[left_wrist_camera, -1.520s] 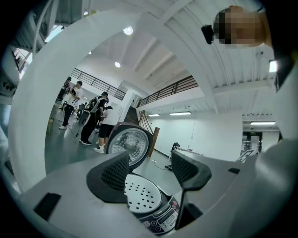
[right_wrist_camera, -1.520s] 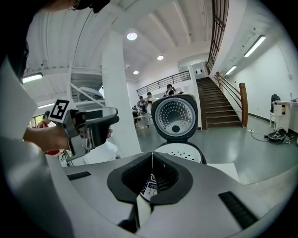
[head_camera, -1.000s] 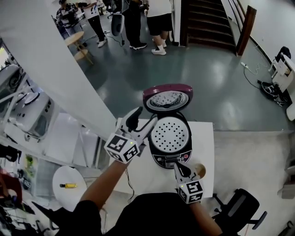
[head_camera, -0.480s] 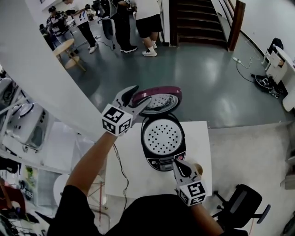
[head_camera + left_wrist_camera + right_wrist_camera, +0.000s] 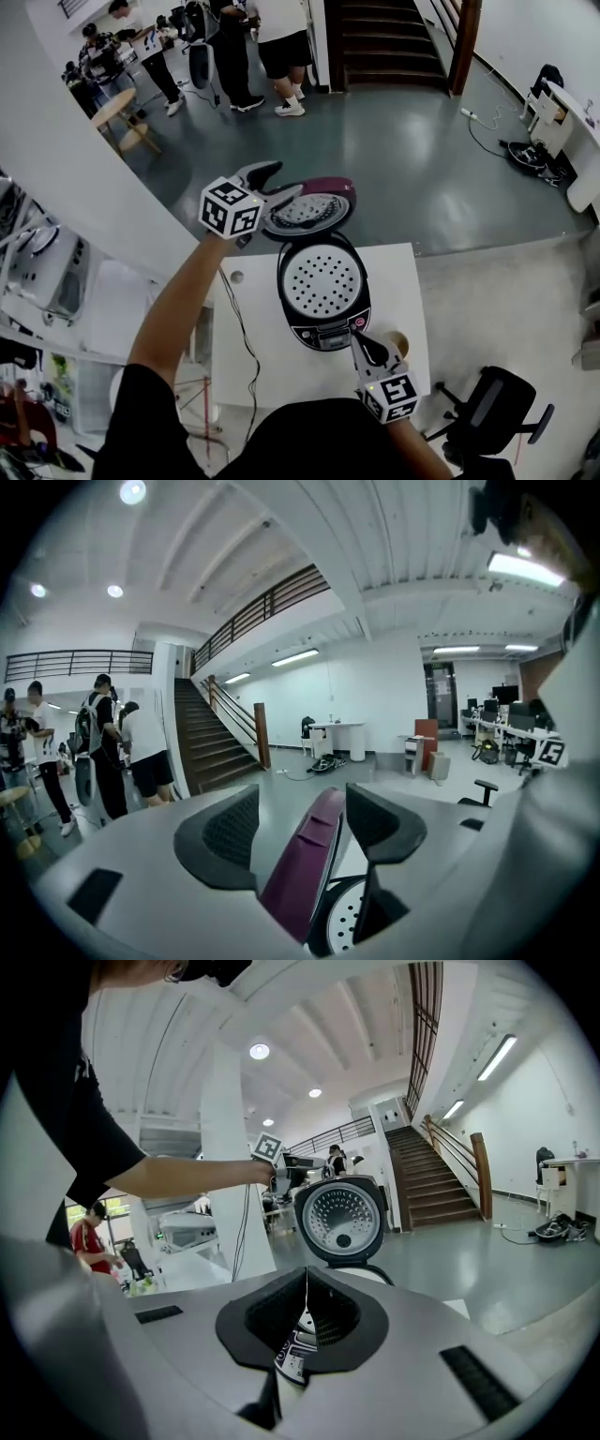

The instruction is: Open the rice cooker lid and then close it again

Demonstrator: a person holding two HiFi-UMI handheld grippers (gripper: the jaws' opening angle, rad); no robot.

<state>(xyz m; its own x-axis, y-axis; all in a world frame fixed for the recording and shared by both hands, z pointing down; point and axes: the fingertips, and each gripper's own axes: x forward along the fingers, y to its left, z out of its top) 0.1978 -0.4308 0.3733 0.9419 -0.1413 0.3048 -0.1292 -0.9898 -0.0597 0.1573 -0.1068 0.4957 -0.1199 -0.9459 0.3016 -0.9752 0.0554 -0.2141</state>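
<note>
The rice cooker stands on the white table, and its perforated inner plate shows from above. Its maroon lid is raised at the back. My left gripper is open at the lid's left rim. In the left gripper view the lid's maroon edge runs between the two spread fingers of that gripper, and I see no pad pressing on it. My right gripper is shut and empty at the cooker's front panel. In the right gripper view the raised lid faces me.
A tan cup sits by my right gripper. A black cord runs down the table's left side. An office chair stands at the lower right. A white partition is to the left. People stand by the stairs.
My left gripper has travelled from the cooker's left side to the rim of the raised lid, turning as it went. The lid stays up. My right gripper has hardly moved.
</note>
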